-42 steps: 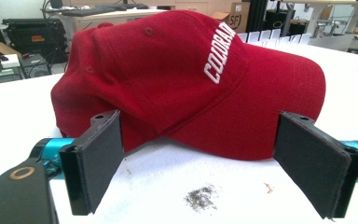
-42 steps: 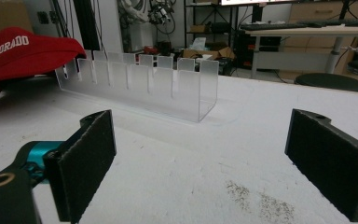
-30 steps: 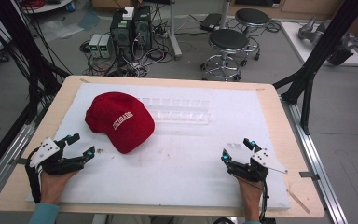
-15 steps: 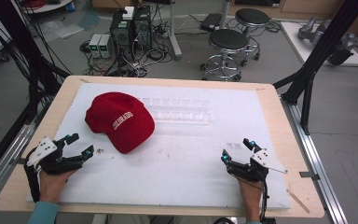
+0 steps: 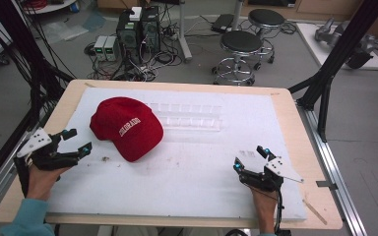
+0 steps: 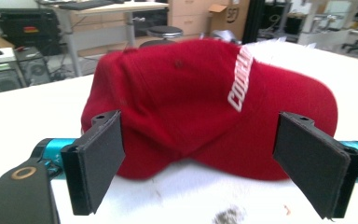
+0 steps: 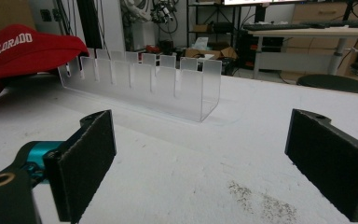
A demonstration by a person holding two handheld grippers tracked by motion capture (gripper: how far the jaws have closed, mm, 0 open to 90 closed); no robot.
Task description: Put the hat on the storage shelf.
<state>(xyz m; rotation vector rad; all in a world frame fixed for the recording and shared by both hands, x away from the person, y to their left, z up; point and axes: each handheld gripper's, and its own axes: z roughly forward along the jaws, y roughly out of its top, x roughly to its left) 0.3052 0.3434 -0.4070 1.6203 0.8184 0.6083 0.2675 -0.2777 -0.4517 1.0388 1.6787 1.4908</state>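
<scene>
Surface: a white foam board (image 5: pixel 192 172) covers a wooden table in a workshop, with stools and computer gear on the floor beyond the far edge.
Landmark: a red cap (image 5: pixel 126 127) with white lettering lies on the board, left of centre, brim toward the near edge.
Left gripper (image 5: pixel 71 145): low over the board just left of the cap and pointing at it, apart from it; jaws spread wide, nothing between them. In the left gripper view the cap (image 6: pixel 205 107) sits close ahead between the pads.
Right gripper (image 5: pixel 248 158): well to the right of the cap, near the front edge; jaws wide apart, empty.
Clear slotted rack (image 5: pixel 189 116): just right of the cap, its left end at the crown.
Dark crumbs (image 5: pixel 106 159): just in front of the cap.
</scene>
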